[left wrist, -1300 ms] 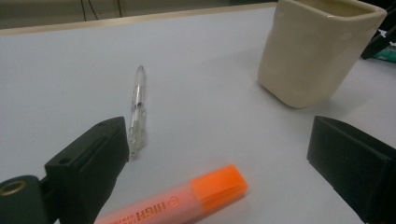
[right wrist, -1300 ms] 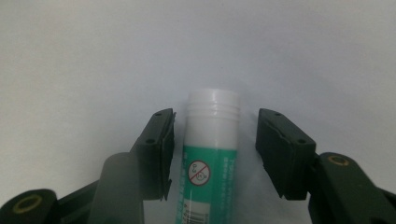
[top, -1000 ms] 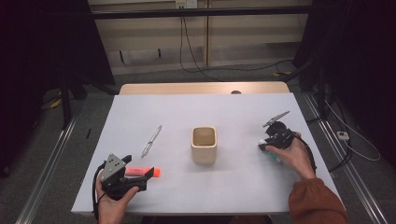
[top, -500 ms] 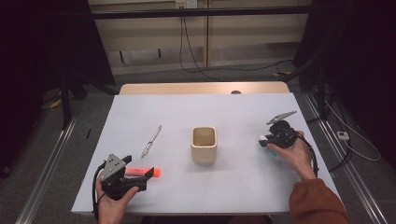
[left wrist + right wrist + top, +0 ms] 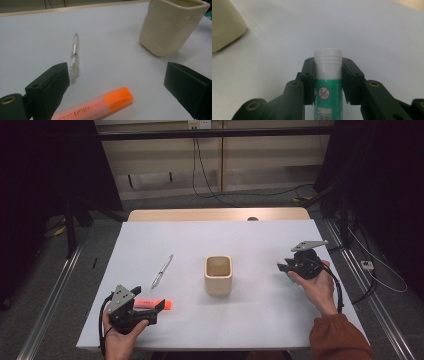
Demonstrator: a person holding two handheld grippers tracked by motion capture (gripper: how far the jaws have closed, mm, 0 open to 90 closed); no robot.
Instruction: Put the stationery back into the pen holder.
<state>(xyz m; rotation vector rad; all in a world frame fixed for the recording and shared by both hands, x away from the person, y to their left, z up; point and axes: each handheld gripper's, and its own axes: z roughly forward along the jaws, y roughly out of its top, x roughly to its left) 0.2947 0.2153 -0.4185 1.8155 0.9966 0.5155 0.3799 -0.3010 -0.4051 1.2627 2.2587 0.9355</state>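
Observation:
My right gripper is shut on a green glue stick with a white cap; both jaws press its sides. In the high view the right gripper is held a little above the table's right side, right of the cream cup. My left gripper rests at the front left, open. An orange highlighter lies on the table between its spread jaws, untouched; it is the orange highlighter in the high view. A clear pen lies beyond it, the same clear pen left of the cup.
The white table top has open surface in front of and behind the cup. A wooden strip runs along the far edge. Cables lie on the floor behind, and metal rails flank both sides.
The right gripper has risen slightly with the glue stick in it and shifted a little toward the far side. The left gripper, highlighter, pen and cup have stayed put.

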